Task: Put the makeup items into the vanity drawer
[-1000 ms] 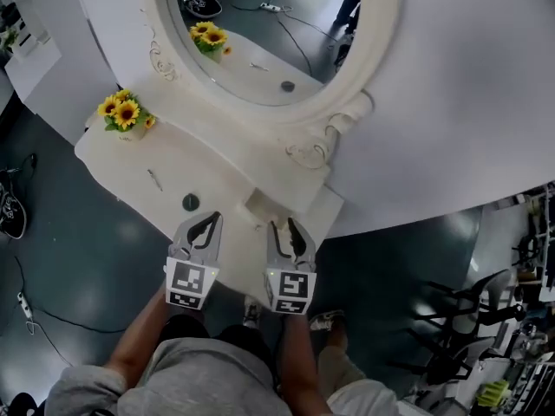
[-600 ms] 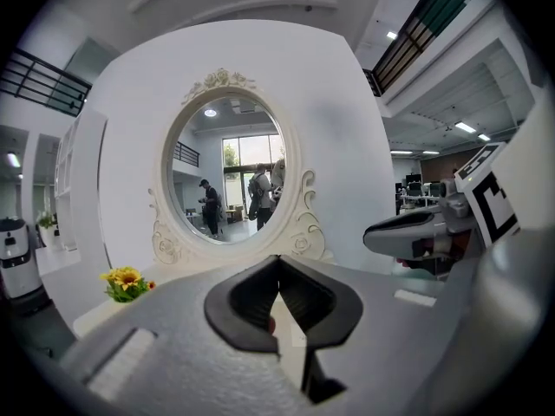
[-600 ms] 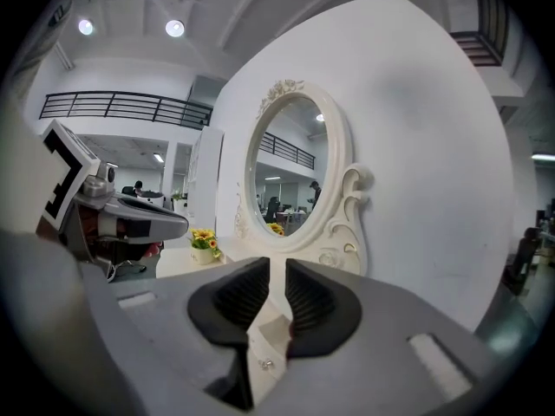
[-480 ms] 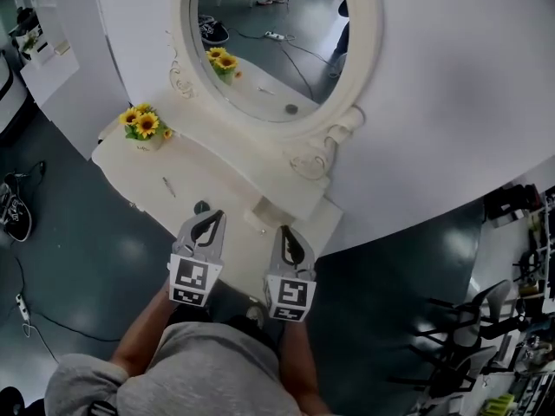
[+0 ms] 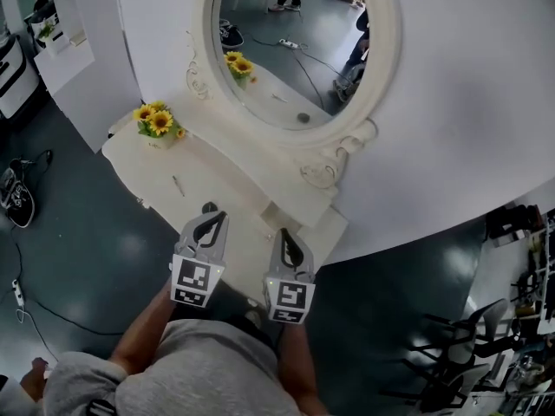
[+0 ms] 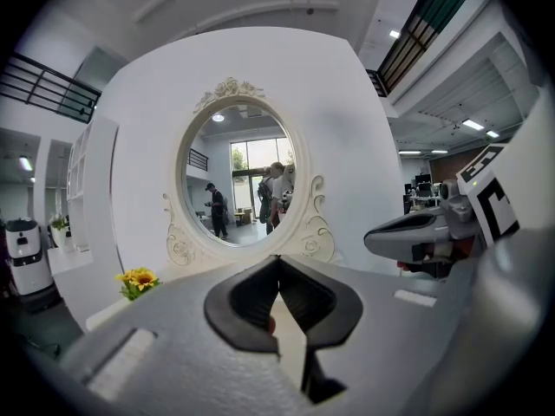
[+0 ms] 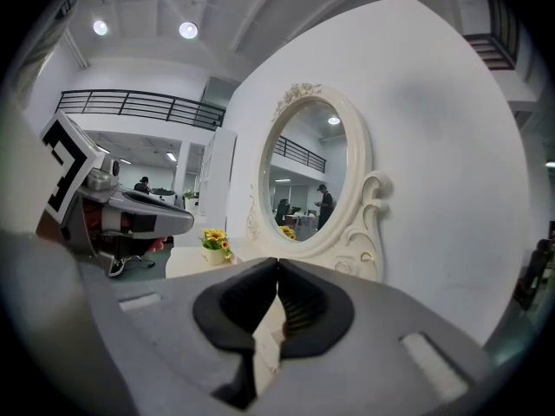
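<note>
Makeup bits sit out on the vanity tabletop (image 5: 227, 168): a thin stick (image 5: 178, 185) mid-way along, and a small dark round thing (image 5: 209, 207) just past the left tool (image 5: 211, 218). I can't spot an open drawer, so I'd sort that first. Both tools are pinched shut and empty, and the right tool (image 5: 284, 232) has just been closing on nothing, so spread wide before dropping flat over the stick. Sunflower pot (image 5: 158, 121) is well off at the end and the oval mirror (image 5: 290, 50) is behind, neither in the way.

Flowers (image 5: 158, 121) left on vanity (image 5: 217, 180), mirror (image 5: 286, 50) behind
</note>
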The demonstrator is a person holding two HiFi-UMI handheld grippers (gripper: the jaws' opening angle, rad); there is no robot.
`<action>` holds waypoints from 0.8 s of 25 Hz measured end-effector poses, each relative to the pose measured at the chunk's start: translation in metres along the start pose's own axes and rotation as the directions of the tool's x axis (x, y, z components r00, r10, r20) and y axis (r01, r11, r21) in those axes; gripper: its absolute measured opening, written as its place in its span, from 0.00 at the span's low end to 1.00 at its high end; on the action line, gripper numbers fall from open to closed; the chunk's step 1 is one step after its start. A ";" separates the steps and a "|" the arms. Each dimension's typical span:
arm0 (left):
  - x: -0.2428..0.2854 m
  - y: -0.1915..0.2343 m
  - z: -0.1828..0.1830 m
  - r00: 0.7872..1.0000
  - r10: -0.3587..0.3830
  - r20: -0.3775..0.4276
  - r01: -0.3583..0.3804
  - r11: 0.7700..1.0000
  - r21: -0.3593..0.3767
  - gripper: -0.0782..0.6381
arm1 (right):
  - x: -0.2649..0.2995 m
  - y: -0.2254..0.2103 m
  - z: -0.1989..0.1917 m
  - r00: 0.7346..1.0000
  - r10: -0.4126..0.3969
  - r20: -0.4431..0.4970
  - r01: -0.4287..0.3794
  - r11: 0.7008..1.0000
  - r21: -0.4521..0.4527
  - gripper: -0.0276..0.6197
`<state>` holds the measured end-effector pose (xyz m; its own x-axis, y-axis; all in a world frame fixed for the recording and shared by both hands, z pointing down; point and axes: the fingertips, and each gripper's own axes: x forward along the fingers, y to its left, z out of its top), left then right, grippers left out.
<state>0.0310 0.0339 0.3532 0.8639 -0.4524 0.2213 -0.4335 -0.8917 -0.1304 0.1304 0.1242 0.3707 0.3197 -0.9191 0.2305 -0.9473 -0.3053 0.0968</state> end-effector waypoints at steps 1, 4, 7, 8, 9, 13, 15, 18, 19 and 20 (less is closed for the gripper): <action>-0.001 0.004 -0.001 1.000 0.011 -0.002 -0.011 1.000 -0.003 0.12 | 0.004 0.005 0.001 1.000 0.018 0.001 -0.018 1.000 -0.005 0.05; -0.006 0.019 -0.009 0.998 0.054 -0.011 -0.055 0.998 -0.016 0.12 | 0.018 0.025 0.002 0.997 0.078 0.002 -0.078 0.997 -0.020 0.05; -0.014 0.039 -0.018 0.994 0.111 -0.026 -0.111 0.993 -0.033 0.12 | 0.034 0.047 0.003 0.990 0.140 0.000 -0.140 0.990 -0.037 0.05; -0.018 0.046 -0.022 0.991 0.131 -0.033 -0.132 0.990 -0.039 0.12 | 0.040 0.054 0.003 0.987 0.162 -0.002 -0.162 0.986 -0.042 0.05; -0.022 0.053 -0.026 0.988 0.152 -0.041 -0.153 0.987 -0.046 0.12 | 0.045 0.062 0.003 0.983 0.184 -0.004 -0.184 0.982 -0.047 0.05; -0.035 0.079 -0.044 0.973 0.218 -0.077 -0.223 0.972 -0.070 0.12 | 0.066 0.091 -0.001 0.965 0.259 -0.030 -0.260 0.963 -0.068 0.05; -0.040 0.089 -0.053 0.966 0.239 -0.096 -0.247 0.966 -0.082 0.12 | 0.075 0.103 -0.005 0.958 0.284 -0.048 -0.286 0.955 -0.072 0.05; -0.042 0.101 -0.070 0.959 0.256 -0.124 -0.268 0.959 -0.096 0.12 | 0.090 0.117 -0.015 0.949 0.307 -0.073 -0.312 0.948 -0.069 0.05; -0.040 0.104 -0.077 0.957 0.256 -0.134 -0.270 0.958 -0.100 0.12 | 0.096 0.121 -0.020 0.947 0.311 -0.083 -0.316 0.946 -0.065 0.05; -0.038 0.107 -0.084 0.957 0.254 -0.143 -0.270 0.957 -0.103 0.12 | 0.102 0.124 -0.027 0.945 0.313 -0.094 -0.319 0.946 -0.059 0.05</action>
<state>-0.0700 -0.0455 0.4122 0.6795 -0.6617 0.3169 -0.6746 -0.7333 -0.0845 0.0458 -0.0006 0.4321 0.0070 -0.9408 0.3390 -0.9970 0.0196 0.0752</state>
